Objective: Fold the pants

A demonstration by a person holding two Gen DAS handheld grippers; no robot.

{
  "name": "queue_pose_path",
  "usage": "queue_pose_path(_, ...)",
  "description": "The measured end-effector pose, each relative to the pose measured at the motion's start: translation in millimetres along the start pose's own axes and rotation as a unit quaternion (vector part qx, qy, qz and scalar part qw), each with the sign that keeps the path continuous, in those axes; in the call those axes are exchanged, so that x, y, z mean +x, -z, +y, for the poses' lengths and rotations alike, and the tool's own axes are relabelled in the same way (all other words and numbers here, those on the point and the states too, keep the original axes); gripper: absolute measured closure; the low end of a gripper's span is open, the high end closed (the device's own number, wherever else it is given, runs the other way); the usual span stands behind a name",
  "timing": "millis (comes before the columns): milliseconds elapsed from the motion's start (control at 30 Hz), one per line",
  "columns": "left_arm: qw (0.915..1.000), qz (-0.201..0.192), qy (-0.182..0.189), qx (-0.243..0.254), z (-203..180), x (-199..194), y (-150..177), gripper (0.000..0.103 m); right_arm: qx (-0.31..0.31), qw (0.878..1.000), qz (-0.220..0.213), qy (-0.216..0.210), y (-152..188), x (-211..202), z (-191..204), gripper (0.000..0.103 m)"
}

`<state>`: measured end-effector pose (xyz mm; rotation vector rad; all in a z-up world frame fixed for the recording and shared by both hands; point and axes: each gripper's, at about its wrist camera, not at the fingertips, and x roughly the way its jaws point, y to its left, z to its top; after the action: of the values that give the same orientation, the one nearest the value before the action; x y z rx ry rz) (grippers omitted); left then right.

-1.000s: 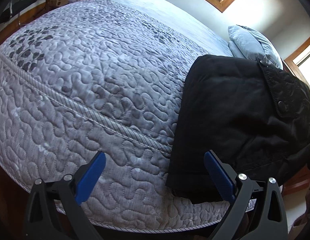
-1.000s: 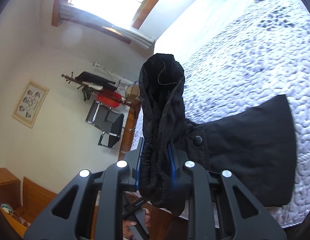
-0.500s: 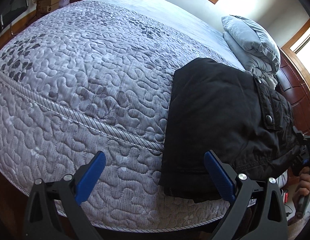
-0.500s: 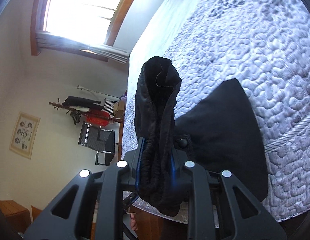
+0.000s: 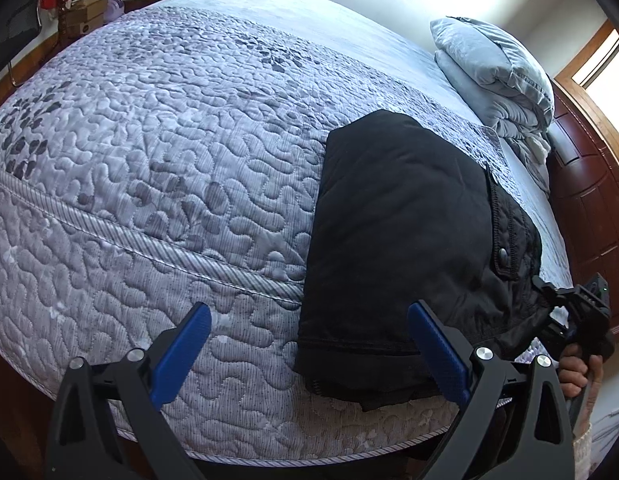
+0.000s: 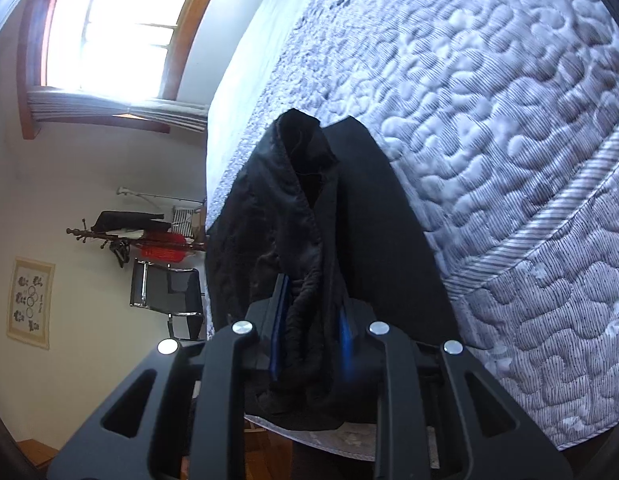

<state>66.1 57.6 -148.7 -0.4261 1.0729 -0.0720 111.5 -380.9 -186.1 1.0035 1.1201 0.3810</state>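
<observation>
Right gripper (image 6: 309, 344) clamps bunched waistband of folded black fabric pants (image 5: 397, 240), lower centre. Left gripper (image 5: 309, 354) gapes wide, empty; pants' hem sits at its right finger (image 5: 437, 354).

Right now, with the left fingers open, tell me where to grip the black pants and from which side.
Take the black pants at the near hem corner overhanging the bed edge, coming in from the front, level with the mattress. The layers there hang free, so the open left gripper can probably straddle them. The right gripper already clamps the bunched waistband end.
</observation>
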Motion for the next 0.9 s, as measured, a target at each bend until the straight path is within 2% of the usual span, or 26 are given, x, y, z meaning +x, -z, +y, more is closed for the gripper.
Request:
queue_pose_path(133,1.0000,0.003,0.002,0.005,-5.6,0.9,0.6,0.004,-0.004,1.000,0.002,0.000,2.4,1.8,-4.7,0.074)
queue_pose_path(200,1.0000,0.002,0.004,0.009,-8.2,-0.2,1.1,0.004,-0.006,1.000,0.004,0.001,3.3,-1.1,-4.6,0.063)
queue_pose_path(233,0.9999,0.002,0.005,0.010,-9.1,-0.4,1.1,0.004,-0.009,1.000,0.004,0.001,3.9,-2.9,-3.1,0.062)
queue_pose_path(300,0.9999,0.001,0.005,0.010,-10.2,-1.5,1.2,0.004,-0.016,1.000,0.003,0.009,4.3,-6.9,-1.2,0.051)
queue_pose_path(467,0.9999,0.003,0.009,0.003,-9.6,-1.7,1.8,0.004,-0.011,1.000,0.007,-0.007,16.4,-18.4,-4.6,0.043)
queue_pose_path(733,0.9999,0.008,0.012,0.006,-12.4,1.0,6.4,0.004,0.003,1.000,0.016,-0.017,37.4,-22.1,-18.3,0.044)
queue_pose_path(800,0.9999,0.010,0.012,0.006,-13.4,1.9,7.2,0.004,0.005,1.000,0.016,-0.008,38.8,-20.6,-20.4,0.056)
queue_pose_path(900,0.9998,0.013,0.012,0.006,-13.7,3.7,8.5,0.004,0.004,1.000,0.018,-0.007,41.1,-19.4,-17.7,0.066)
